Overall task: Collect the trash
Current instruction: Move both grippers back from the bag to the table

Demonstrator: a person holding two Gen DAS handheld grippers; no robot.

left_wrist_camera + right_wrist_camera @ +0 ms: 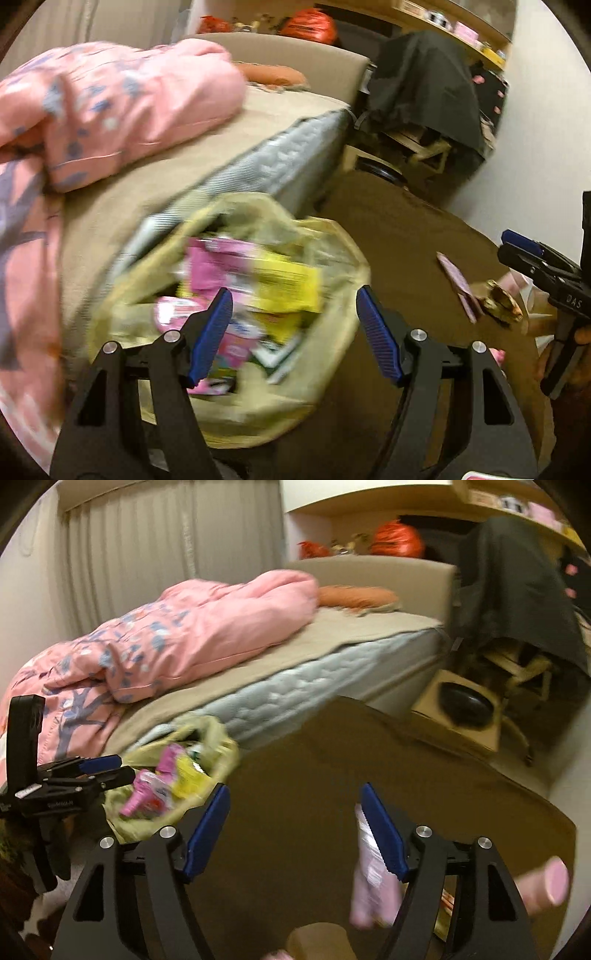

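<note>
Beside the bed (332, 635), on the brown rug (406, 236), a yellowish trash bag (332, 354) sits with its mouth wide, stuffed with pink and yellow wrappers (280, 280). In the left wrist view the left gripper (295, 336) hangs over the bag's mouth, its blue fingers (212, 332) well apart and nothing pressed between them; the bag fills the centre of that view, running from about 9 o'clock round to 5 o'clock. Towards 3 o'clock on the rug lie a flat pink packet (458, 284) and, just beside it, a crumpled gold-brown wrapper (502, 301); the right gripper's black body shows at the edge past them. In the right wrist view the right gripper (291, 827) is over bare rug, its fingers (384, 834) spread wide. A pale pink packet (369, 871) lies close against the inner face of the right-side finger, blurred; whether it touches the pad cannot be told, and the other finger stands clear of it. The bag appears at about 9 o'clock in this view, with the left gripper's black frame beyond it at the edge. A pink floral quilt (184, 642) is heaped on the bed at 11 o'clock, and a dark cloth-draped chair (517, 602) stands at 2 o'clock.
</note>
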